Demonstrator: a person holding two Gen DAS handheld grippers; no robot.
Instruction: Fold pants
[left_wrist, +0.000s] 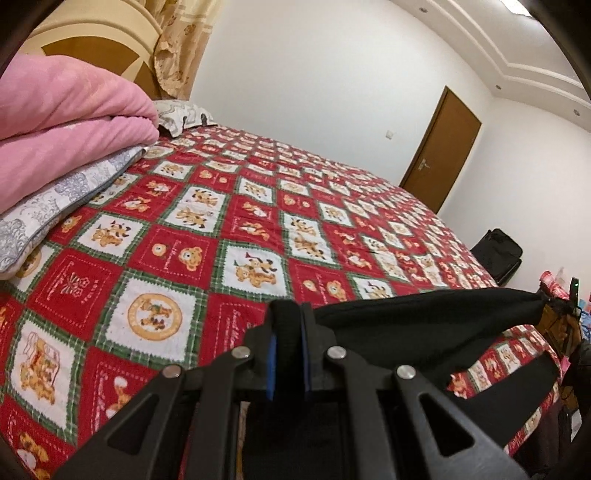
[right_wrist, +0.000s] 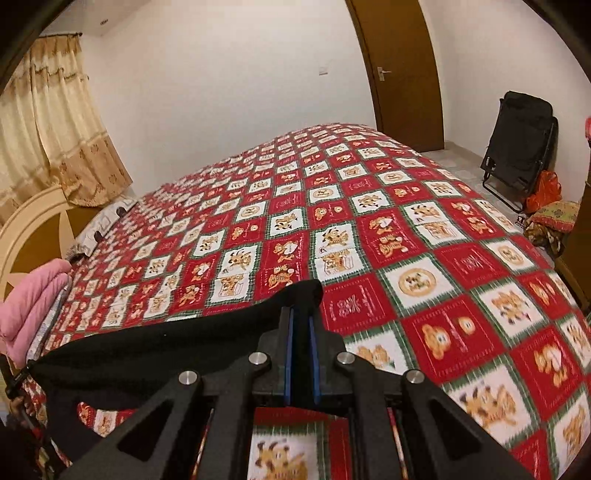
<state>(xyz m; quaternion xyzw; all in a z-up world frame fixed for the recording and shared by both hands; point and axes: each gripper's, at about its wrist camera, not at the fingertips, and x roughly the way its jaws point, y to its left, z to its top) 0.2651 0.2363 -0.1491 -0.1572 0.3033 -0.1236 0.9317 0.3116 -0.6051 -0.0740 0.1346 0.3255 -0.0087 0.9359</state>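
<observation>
The black pants (left_wrist: 424, 314) hang stretched between my two grippers above the bed. In the left wrist view my left gripper (left_wrist: 290, 314) is shut on one corner of the cloth, which runs off to the right. My right gripper (right_wrist: 301, 306) is shut on the other corner of the pants (right_wrist: 166, 350), and the cloth sags away to the left. Blue pads (right_wrist: 290, 350) press the black fabric from both sides. The lower part of the pants is hidden below the grippers.
A red, white and green patchwork bedspread (left_wrist: 240, 229) covers the bed. Folded pink and grey blankets (left_wrist: 66, 140) and a pillow (left_wrist: 184, 114) lie by the headboard. A brown door (left_wrist: 443, 147) is behind, and a black folding chair (right_wrist: 521, 140) with bags stands past the foot.
</observation>
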